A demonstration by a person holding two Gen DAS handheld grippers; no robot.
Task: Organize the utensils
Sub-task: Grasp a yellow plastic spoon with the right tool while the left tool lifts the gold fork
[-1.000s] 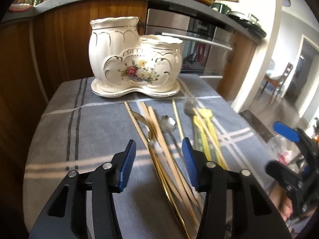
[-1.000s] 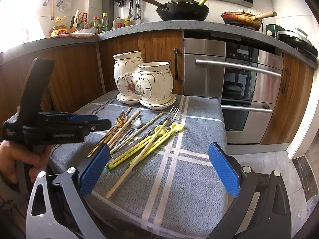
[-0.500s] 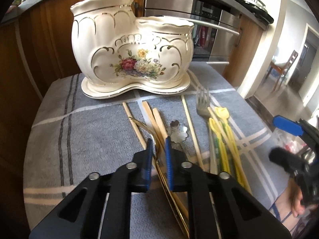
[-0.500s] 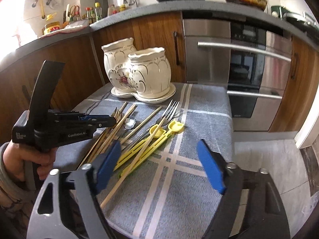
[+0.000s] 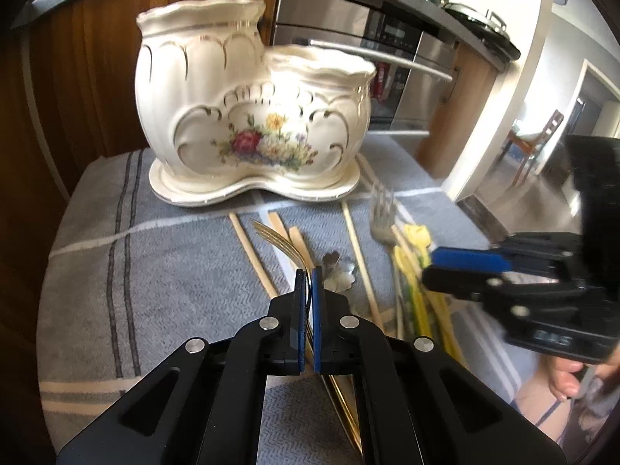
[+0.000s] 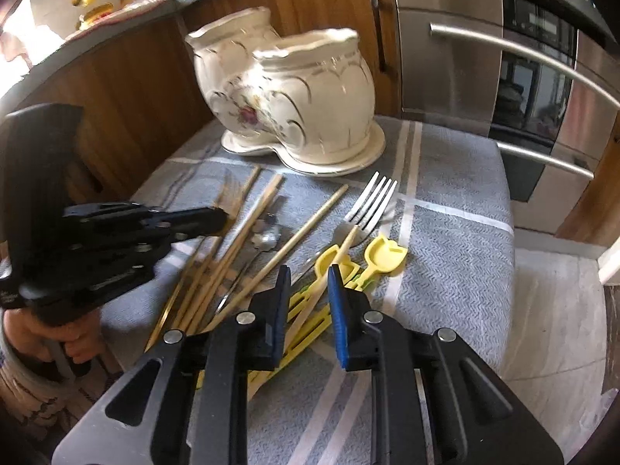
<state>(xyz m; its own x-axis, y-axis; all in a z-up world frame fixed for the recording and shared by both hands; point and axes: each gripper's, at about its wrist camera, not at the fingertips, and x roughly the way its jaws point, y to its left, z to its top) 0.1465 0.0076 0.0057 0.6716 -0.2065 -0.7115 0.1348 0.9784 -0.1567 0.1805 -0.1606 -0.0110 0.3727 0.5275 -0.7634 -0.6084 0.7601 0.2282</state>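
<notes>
A white floral ceramic utensil holder [image 5: 252,116] with two cups stands at the back of the grey cloth; it also shows in the right wrist view [image 6: 294,97]. Loose utensils lie in front of it: wooden chopsticks [image 6: 248,228], a gold fork [image 5: 283,244], a steel fork [image 6: 368,201], a small flower-shaped spoon [image 5: 339,271] and yellow plastic utensils [image 6: 383,254]. My left gripper [image 5: 308,275] is shut on the gold fork's handle. My right gripper [image 6: 308,275] is partly closed around a chopstick [image 6: 333,267] and the yellow utensils, with a gap still between its pads.
The grey striped cloth [image 5: 116,271] covers a small table. Wooden cabinets [image 6: 116,89] stand behind and a steel oven [image 6: 503,77] is at the right. The table edge drops to the floor [image 6: 550,310] on the right.
My left gripper moved forward and closed on the gold fork. My right gripper came down over the yellow utensils and narrowed from wide open.
</notes>
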